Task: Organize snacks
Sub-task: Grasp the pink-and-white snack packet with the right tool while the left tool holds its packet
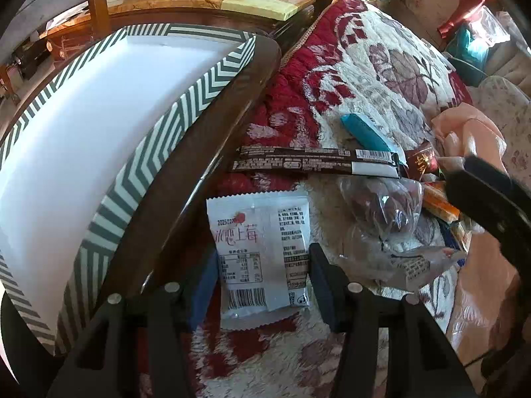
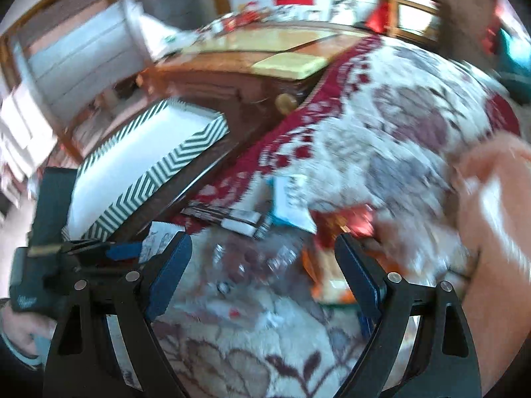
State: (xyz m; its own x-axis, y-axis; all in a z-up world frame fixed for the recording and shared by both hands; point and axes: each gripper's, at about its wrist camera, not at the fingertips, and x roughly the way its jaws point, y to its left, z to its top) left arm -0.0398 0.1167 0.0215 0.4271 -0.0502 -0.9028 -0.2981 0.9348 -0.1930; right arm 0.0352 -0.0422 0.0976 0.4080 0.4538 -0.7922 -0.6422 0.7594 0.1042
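Blanket (image 1: 381,66): fluffy pile cloth, matt, red and cream
White packet (image 1: 259,252): smooth glossy plastic film
Long dark bar wrapper (image 1: 312,163): glossy film
Clear bag (image 1: 381,209): crinkled transparent plastic
Box (image 1: 186,106): paper-covered zigzag rim, matt
Wood edge (image 1: 199,169): dark, polished
Left tongs (image 1: 262,285): matt black plastic, bright metal pins

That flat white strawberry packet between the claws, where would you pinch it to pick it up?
Pinch the white strawberry packet across its two long side edges, near the barcode end. It lies flat on the fluffy blanket, lengthwise between the fingers of the left gripper, whose jaws stand open on either side. Coming straight down from above probably suits best, since the wooden table edge crowds its left side.
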